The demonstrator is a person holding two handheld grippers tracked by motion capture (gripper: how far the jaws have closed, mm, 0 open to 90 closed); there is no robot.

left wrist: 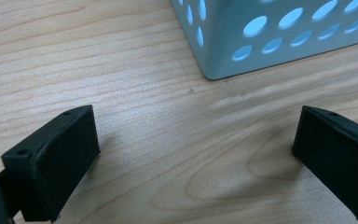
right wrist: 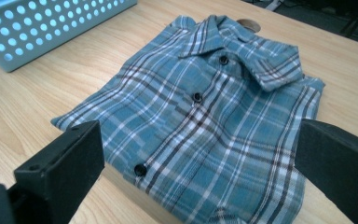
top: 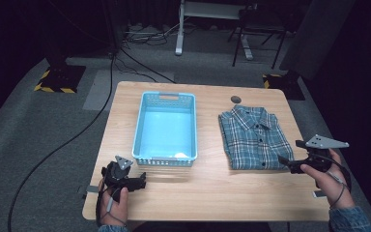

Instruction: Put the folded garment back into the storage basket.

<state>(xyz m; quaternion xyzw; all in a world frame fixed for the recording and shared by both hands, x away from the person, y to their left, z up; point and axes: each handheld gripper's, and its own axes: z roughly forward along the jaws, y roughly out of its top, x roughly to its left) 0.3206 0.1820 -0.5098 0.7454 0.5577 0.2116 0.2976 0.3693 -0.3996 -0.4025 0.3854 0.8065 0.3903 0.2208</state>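
Observation:
A folded blue plaid shirt (top: pixel 254 137) lies on the right half of the wooden table (top: pixel 207 188), collar away from me. A light blue perforated basket (top: pixel 166 127) stands empty at the table's middle left. My right gripper (top: pixel 286 163) hovers at the shirt's near right corner, jaws wide apart; in the right gripper view the shirt (right wrist: pixel 205 121) spreads between them. My left gripper (top: pixel 142 180) sits low near the table's front left, just before the basket's near corner (left wrist: pixel 242 42), open with bare wood between its jaws.
A small round grey disc (top: pixel 235 99) lies on the table behind the shirt's collar. Beyond the table are grey carpet, black cables (top: pixel 67 140), a desk leg (top: pixel 179 29) and a chair frame in the dark background.

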